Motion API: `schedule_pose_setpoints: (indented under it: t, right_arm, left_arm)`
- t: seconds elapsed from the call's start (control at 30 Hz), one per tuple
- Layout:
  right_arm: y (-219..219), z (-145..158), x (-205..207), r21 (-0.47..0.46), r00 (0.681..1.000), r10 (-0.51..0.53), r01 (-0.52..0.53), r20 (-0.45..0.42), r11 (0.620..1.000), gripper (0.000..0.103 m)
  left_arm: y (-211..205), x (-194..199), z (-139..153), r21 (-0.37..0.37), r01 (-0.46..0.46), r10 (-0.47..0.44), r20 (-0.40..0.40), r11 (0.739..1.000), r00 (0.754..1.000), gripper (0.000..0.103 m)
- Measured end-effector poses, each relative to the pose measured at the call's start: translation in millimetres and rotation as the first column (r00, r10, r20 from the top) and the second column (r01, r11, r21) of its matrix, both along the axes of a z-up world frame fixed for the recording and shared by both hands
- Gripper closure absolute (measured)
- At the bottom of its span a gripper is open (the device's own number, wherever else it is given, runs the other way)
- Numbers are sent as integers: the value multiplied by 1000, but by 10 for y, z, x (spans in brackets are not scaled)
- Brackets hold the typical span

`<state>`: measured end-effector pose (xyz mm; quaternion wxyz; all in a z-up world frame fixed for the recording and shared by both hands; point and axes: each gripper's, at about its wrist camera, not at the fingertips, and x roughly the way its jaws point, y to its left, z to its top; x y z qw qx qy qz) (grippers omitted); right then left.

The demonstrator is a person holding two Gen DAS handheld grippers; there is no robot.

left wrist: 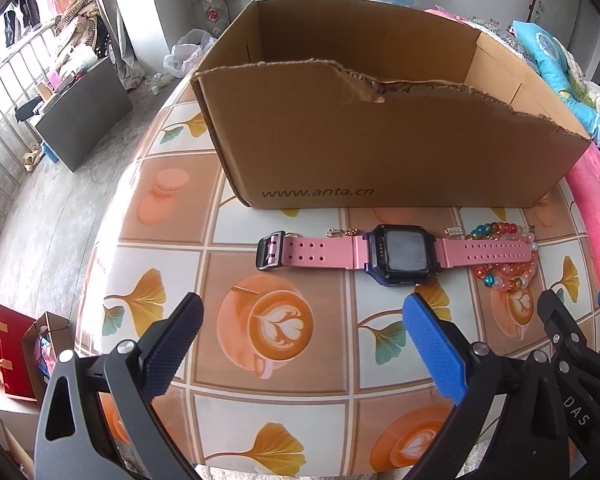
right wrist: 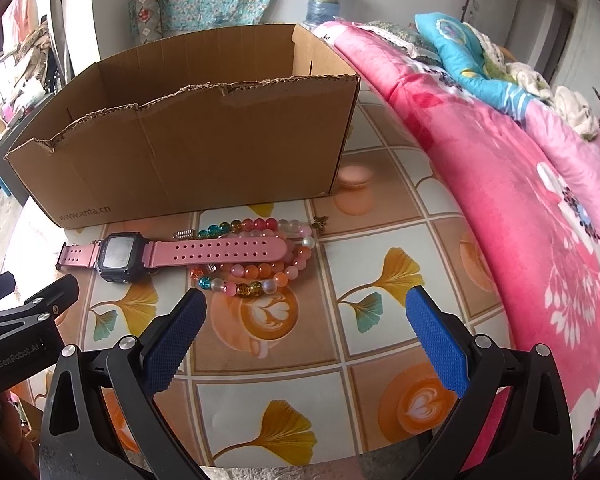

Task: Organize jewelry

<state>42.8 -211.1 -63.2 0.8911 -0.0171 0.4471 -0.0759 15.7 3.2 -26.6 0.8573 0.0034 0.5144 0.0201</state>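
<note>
Pink and dark, the watch (left wrist: 394,253) lies flat on the tiled worktop (left wrist: 284,412), strap stretched left to right, just in front of the cardboard box (left wrist: 380,140). Its long strap end rests across a pile of beaded bracelets (right wrist: 260,258), whose clear, pink, orange, teal and amber beads loop out on both sides of the strap. A thin chain (left wrist: 346,233) shows just behind the watch, between it and the box wall, and a small metal charm (right wrist: 320,222) sits at the far right end of the beads. The box is open on top with a ragged torn front edge and stands on the worktop beside a pink floral blanket (right wrist: 540,184) on the bed.

Left hand-held gripper (left wrist: 302,316) hangs over the worktop short of the watch, its 2 fingers spread wide with nothing between them. Right hand-held gripper (right wrist: 306,314) sits just beside it, also spread wide and holding nothing, its tips near the front row of beads but not touching them.
</note>
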Motion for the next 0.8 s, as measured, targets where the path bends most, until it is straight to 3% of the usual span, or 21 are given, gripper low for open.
schedule_pose_setpoints:
  t: [0.23, 0.37, 0.43, 0.53, 0.63, 0.8]
  right_arm:
    - [-33, -34, 61, -3, 1000, 8, -8, -9, 1000, 7]
    - [-123, -27, 79, 49, 999, 48, -48, 0, 998, 7]
    - [-197, 5, 76, 75, 997, 73, -74, 26, 994, 7]
    - [-220, 71, 35, 47, 988, 134, -138, 78, 989, 7]
    - [-104, 130, 15, 22, 958, 258, -262, 123, 965, 9]
    - [309, 74, 115, 9, 865, 487, -491, 118, 871, 20]
  left_arm:
    - [10, 85, -85, 8, -2, 2, -17, 1000, 1000, 5]
    - [23, 119, -132, -11, 55, -56, -5, 998, 998, 5]
    - [79, 125, -142, -42, 97, -96, 36, 994, 995, 5]
    - [237, 89, -163, -157, 157, -142, 103, 975, 984, 5]
    - [385, 57, -184, -257, 189, -155, 146, 948, 977, 5]
    - [552, 76, -212, -311, 168, -129, 143, 936, 981, 5]
